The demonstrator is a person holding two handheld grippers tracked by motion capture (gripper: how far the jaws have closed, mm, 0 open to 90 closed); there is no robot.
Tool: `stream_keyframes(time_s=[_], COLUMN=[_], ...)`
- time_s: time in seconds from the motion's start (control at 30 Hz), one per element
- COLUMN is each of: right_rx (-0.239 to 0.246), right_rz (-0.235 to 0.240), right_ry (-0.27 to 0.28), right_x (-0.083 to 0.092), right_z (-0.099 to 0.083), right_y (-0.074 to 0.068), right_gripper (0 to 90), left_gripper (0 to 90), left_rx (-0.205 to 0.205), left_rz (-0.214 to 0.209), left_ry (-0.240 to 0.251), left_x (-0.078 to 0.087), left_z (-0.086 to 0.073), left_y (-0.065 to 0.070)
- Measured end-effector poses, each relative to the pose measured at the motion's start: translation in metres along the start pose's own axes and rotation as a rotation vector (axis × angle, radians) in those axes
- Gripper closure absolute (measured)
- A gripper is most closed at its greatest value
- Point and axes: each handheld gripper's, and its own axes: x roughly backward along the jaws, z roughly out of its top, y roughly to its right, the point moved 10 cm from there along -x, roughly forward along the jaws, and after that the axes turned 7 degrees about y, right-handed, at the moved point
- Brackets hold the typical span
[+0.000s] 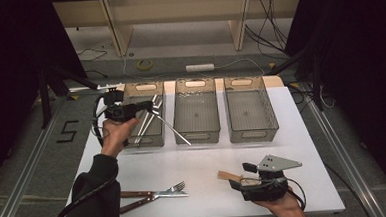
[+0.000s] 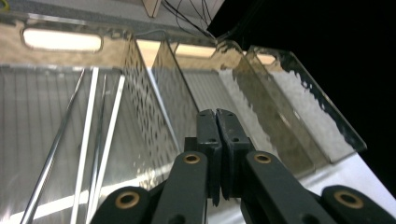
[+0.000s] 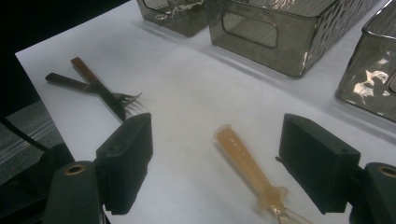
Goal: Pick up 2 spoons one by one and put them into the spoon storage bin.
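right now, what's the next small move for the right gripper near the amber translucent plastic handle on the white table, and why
Probably lower a little and close on the amber translucent plastic handle. The right gripper has its jaws open on either side of that handle, which lies flat on the white table, untouched, so it looks lined up for a grasp.

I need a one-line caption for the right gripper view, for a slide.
Open right claw hovering over an amber-handled utensil on the white table, with crossed cutlery beyond.
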Motion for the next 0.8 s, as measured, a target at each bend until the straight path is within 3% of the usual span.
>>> stream_keyframes(time_s=[0.27, 0.33, 0.57, 0.8], right_rx=[-0.001, -0.004, -0.005, -0.004], right_rz=[0.004, 0.004, 0.005, 0.008], right_ry=[0.000, 0.001, 0.005, 0.005], right_x=[0.000, 0.000, 0.000, 0.001], right_z=[0.000, 0.000, 0.000, 0.000], right_y=[0.000, 0.000, 0.001, 0.001], right_gripper=[26.8, 26.8, 26.8, 26.8], left_gripper=[88.1, 88.2, 88.2, 88.1], left_rx=[-0.015, -0.044, -0.086, -0.087], left_rz=[-0.012, 0.001, 0.020, 0.032], left_ry=[0.010, 0.002, -0.017, -0.029], left_x=[-0.027, -0.034, -0.055, -0.073], left_z=[0.019, 0.021, 0.027, 0.028], left_y=[0.015, 0.018, 0.028, 0.031])
